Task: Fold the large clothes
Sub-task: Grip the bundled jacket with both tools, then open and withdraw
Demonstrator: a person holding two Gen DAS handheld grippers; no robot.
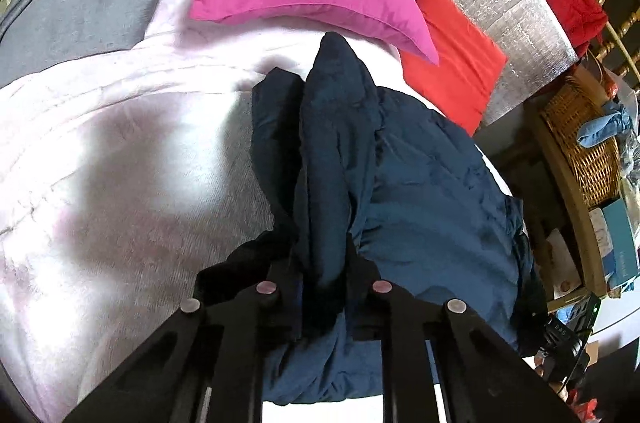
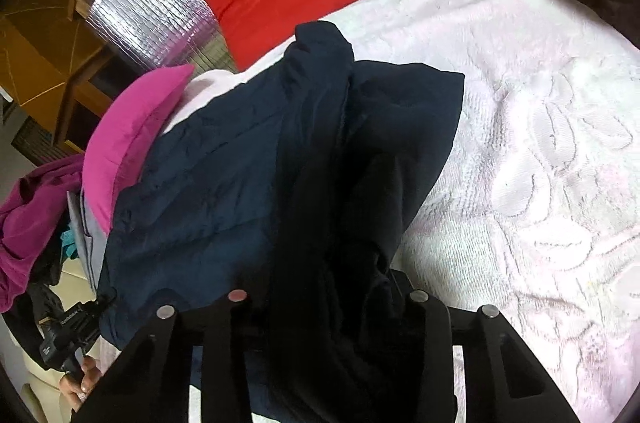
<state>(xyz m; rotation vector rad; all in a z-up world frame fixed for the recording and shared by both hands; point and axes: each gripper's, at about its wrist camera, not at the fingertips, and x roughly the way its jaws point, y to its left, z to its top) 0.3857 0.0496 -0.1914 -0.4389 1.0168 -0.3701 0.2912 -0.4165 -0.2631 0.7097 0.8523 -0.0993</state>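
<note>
The navy garment (image 1: 400, 163) is pinched in a bunched fold by the left gripper (image 1: 324, 263), whose jaws are nearly closed. Dark cloth is also clamped in the right gripper (image 2: 340, 287). The remainder trails ahead of both across the pink blanket (image 1: 120, 143). Slippage or an uneven fold may result, since only gathered folds are held. Both grippers are pitched steeply downward.
</note>
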